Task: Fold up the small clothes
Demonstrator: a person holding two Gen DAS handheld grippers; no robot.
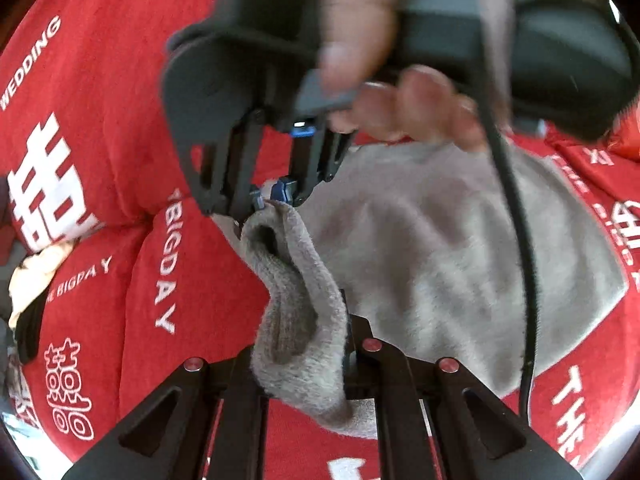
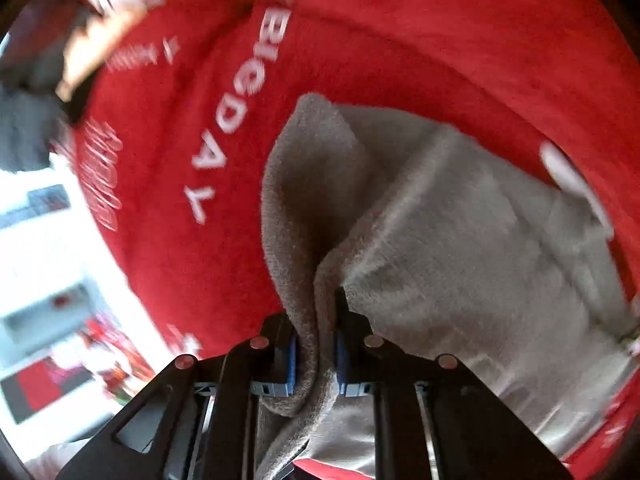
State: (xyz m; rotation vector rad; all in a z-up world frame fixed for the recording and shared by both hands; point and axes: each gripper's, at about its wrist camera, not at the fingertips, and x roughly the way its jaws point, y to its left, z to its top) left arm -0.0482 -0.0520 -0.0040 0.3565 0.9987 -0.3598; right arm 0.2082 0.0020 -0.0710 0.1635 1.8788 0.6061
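A grey fleece garment (image 1: 432, 248) lies on a red blanket (image 1: 120, 128) with white lettering. My left gripper (image 1: 304, 364) is shut on a bunched grey edge of the garment close to the camera. My right gripper (image 1: 272, 196), held by a hand, shows in the left wrist view, shut on the far end of the same raised edge. In the right wrist view the right gripper (image 2: 316, 356) pinches a fold of the grey garment (image 2: 460, 240) between its blue pads (image 2: 292, 356). The edge is lifted between both grippers.
The red blanket (image 2: 360, 40) covers the whole work surface. A cream and black cloth (image 1: 28, 280) lies at the left edge. A black cable (image 1: 520, 240) hangs from the right gripper across the garment. A white floor with blurred objects (image 2: 44, 280) shows past the blanket's edge.
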